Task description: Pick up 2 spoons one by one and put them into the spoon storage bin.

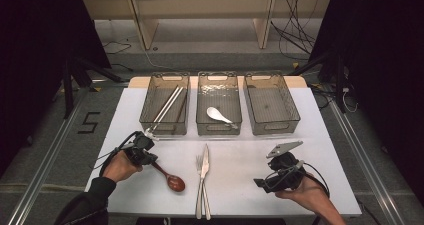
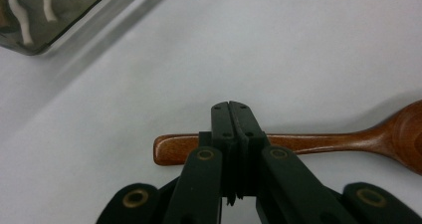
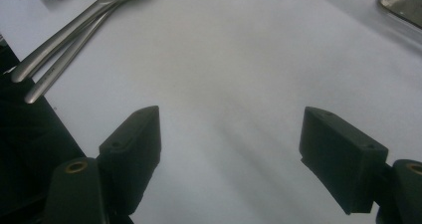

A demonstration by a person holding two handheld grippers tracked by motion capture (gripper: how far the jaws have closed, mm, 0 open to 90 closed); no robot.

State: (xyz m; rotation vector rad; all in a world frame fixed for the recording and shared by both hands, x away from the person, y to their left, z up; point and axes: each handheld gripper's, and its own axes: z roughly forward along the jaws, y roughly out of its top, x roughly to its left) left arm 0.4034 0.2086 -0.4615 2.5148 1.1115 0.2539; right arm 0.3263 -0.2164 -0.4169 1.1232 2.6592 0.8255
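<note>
Left gripper view: left gripper (image 2: 231,107) jaws pinch the spoon (image 2: 298,142) handle crosswise near its end; bowl trails right.

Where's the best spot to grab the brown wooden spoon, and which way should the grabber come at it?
Grip the wooden spoon on its thin straight handle, near the end away from the bowl, coming from above with the jaws across the handle. It lies flat on the table, and the round bowl is too wide. The left gripper is shut on that handle there.
</note>
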